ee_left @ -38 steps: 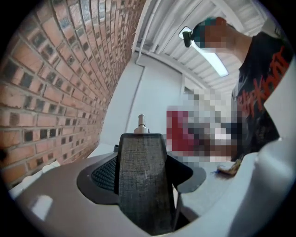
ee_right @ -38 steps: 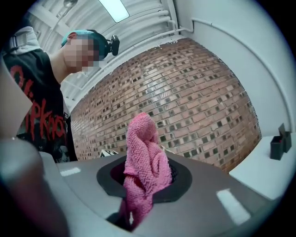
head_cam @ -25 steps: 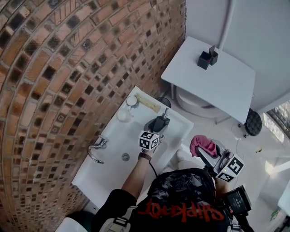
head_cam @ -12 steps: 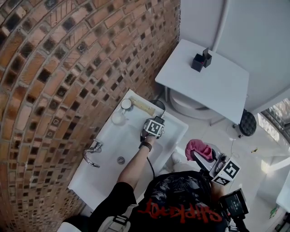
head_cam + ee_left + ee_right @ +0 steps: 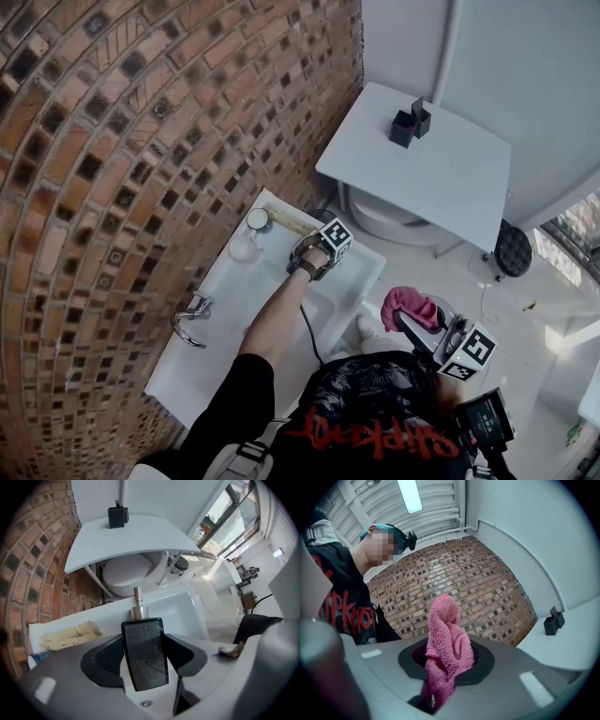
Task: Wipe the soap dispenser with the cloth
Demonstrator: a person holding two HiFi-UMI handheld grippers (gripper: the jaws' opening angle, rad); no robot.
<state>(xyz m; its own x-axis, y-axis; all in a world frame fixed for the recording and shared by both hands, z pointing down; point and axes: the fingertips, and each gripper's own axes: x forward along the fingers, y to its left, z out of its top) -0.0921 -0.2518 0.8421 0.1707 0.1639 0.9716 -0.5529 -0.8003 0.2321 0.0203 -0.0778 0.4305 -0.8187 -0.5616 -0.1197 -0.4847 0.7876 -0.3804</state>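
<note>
Flanking the dark soap dispenser [image 5: 143, 641], the left gripper [image 5: 145, 657] pointed steeply down over the white sink [image 5: 214, 314]. Its jaws had just been closing, and the ribbed black pads [image 5: 108, 656] lay against the bottle's two sides with no gap showing. The dispenser's metal pump [image 5: 137, 603] rose clear above the jaws. The bottle's dark front carried no label that could be read. In the head view this gripper's marker cube [image 5: 335, 234], with its black-and-white squares, covered the dispenser, which stood at the end of the sink nearest the white table [image 5: 427, 173]. Just beside it on the sink's ledge lay a beige tube [image 5: 69, 636]; its print was too small to read. The right gripper [image 5: 446, 665] was held well apart from the sink, close to the person's body, with its jaws pinched on a bunched pink cloth [image 5: 447, 637]. The cloth stood up between them and also hung below them. On the person's black shirt [image 5: 370, 422] red lettering read "Slipknot", upside down in the head view and cut off at the edge in the right gripper view. A chrome faucet [image 5: 191, 319] stood on the side of the sink against the brick-patterned tiled wall [image 5: 112, 141]. A small black box [image 5: 408, 123] sat on the table, far from both grippers.
</note>
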